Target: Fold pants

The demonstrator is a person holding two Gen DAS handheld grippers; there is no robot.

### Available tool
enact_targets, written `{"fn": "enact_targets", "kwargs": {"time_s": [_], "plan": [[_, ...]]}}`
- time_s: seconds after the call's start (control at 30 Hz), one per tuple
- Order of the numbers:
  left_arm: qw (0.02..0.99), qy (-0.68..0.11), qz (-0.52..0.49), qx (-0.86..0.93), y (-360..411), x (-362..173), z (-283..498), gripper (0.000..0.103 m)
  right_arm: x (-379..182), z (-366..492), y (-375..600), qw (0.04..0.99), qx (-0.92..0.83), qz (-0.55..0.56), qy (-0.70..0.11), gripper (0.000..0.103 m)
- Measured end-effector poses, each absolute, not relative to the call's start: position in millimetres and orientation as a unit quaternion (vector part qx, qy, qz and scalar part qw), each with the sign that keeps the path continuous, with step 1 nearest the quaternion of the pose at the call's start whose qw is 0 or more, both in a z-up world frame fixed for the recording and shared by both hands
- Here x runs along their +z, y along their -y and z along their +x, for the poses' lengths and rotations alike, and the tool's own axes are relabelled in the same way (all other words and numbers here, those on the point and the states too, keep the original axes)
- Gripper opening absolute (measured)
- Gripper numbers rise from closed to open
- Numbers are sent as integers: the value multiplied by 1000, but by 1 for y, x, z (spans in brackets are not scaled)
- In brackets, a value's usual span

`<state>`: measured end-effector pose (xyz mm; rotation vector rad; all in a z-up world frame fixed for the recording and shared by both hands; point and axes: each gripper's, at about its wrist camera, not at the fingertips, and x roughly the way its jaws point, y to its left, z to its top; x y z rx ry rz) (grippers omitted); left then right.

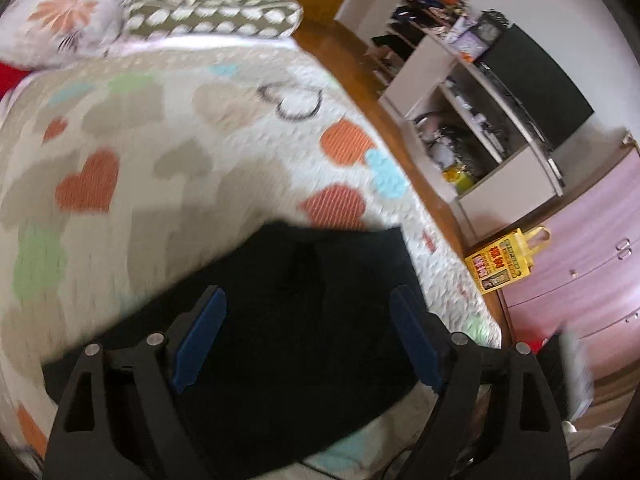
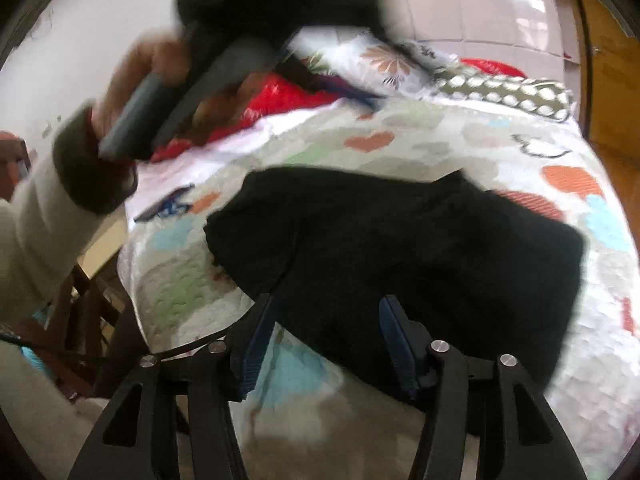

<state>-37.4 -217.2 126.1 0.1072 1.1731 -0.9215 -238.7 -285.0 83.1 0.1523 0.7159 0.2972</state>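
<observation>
Pants (image 2: 400, 260), black and folded into a compact stack, are lying on the bed cover (image 1: 180, 152) with coloured hearts, near its close edge. Right tongs (image 2: 326, 340) are hanging just above the near border of the cloth, blue pads standing apart and gripping nothing. Left tongs (image 1: 308, 336) are standing wide open over the same dark cloth, also empty. Farther away, a hand (image 2: 132, 92) with a pale sleeve is holding the other device, very blurred. Pillows (image 1: 212, 16) are lying at the far end.

Red printed characters on yellow bag (image 1: 504, 262); too blurred to read
</observation>
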Motion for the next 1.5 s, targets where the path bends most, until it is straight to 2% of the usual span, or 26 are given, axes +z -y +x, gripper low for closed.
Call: {"fn": "enact_targets", "kwargs": {"time_s": [0.07,0.33,0.4,0.5,0.57,0.6,0.83,0.97,1.1,1.13,1.17,1.2,1.3,1.4,1.5], "plan": [[724,-553,34,-411,216,110,-48,84,92,-247,316,931,118,101,-332,70],[709,-603,-17,-365,240,47,-60,84,87,-211,383,927,47,149,-340,72],[725,-589,-27,-354,242,45,-62,84,75,-200,382,923,9,121,-366,68],[732,-573,-41,-367,246,47,-70,83,58,-193,404,901,-39,131,-411,68],[721,-573,-43,-387,250,49,-78,50,51,-194,415,897,-37,161,-410,68],[722,-574,-34,-386,252,51,-80,15,50,-198,420,898,-35,169,-404,68],[731,-568,-14,-377,232,74,-105,16,74,-213,421,915,-28,168,-365,70],[745,-569,12,-348,233,55,-105,21,81,-207,410,922,-2,159,-352,70],[752,-568,5,-335,233,46,-101,34,67,-193,393,917,10,131,-378,69],[755,-568,13,-328,231,51,-103,47,66,-192,390,916,2,117,-384,65],[761,-563,23,-321,229,56,-105,56,68,-191,388,916,-10,100,-389,56],[772,-550,29,-318,225,65,-107,65,72,-192,387,917,-12,95,-387,53],[798,-516,31,-309,211,84,-112,73,86,-190,389,924,8,103,-368,52],[798,-521,35,-302,208,80,-112,73,86,-171,382,919,15,87,-383,48],[793,-538,49,-282,208,61,-113,73,69,-140,368,904,50,86,-415,39]]}}
